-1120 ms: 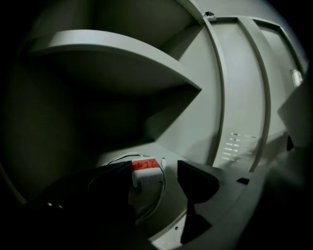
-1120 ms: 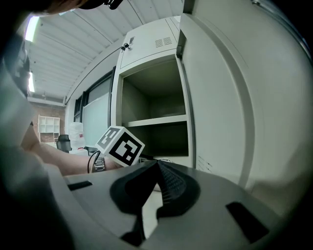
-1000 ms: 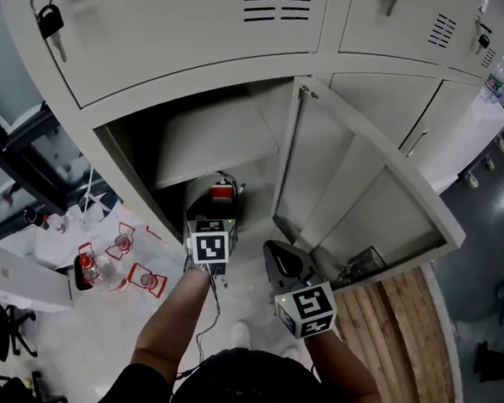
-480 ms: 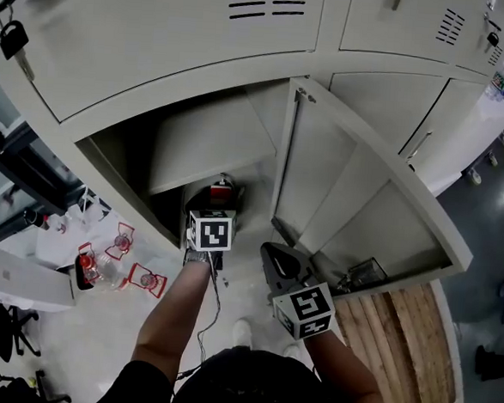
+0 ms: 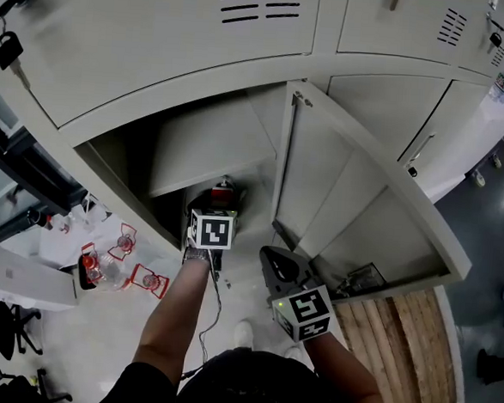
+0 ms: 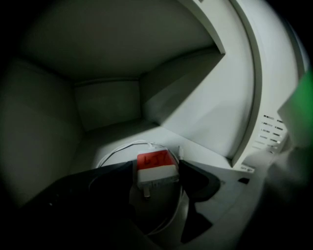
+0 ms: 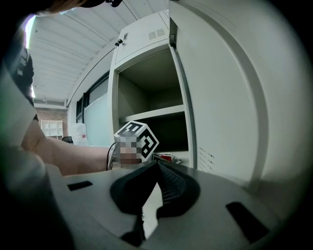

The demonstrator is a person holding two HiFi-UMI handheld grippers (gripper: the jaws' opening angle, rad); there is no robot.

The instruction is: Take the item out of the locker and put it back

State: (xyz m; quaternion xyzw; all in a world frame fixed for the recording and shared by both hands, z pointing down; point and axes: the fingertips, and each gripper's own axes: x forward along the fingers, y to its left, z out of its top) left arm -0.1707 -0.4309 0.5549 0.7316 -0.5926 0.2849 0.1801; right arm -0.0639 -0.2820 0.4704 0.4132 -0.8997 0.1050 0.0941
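A white charger with a red top (image 6: 155,168) and its white cable (image 6: 117,150) lie on the floor of the open lower locker (image 5: 196,141); in the head view the charger (image 5: 224,188) shows just inside the opening. My left gripper (image 6: 157,172) reaches into the locker, angled down. Its jaws have just been opening and stand wide on either side of the charger, with a thin gap on the right. In the head view the left gripper (image 5: 218,206) is at the locker mouth. My right gripper (image 7: 157,164) is shut on nothing and hangs outside by the door (image 5: 269,258).
The locker door (image 5: 356,195) swings open to the right, close to my right gripper. A shelf (image 5: 208,146) crosses the locker above the charger. On the floor to the left lie red-trimmed clutter (image 5: 123,260) and a white box (image 5: 23,277). A wooden board (image 5: 406,336) lies at the right.
My left gripper has sunk and tipped further down into the locker with the charger between its jaws. My right gripper has stayed where it was.
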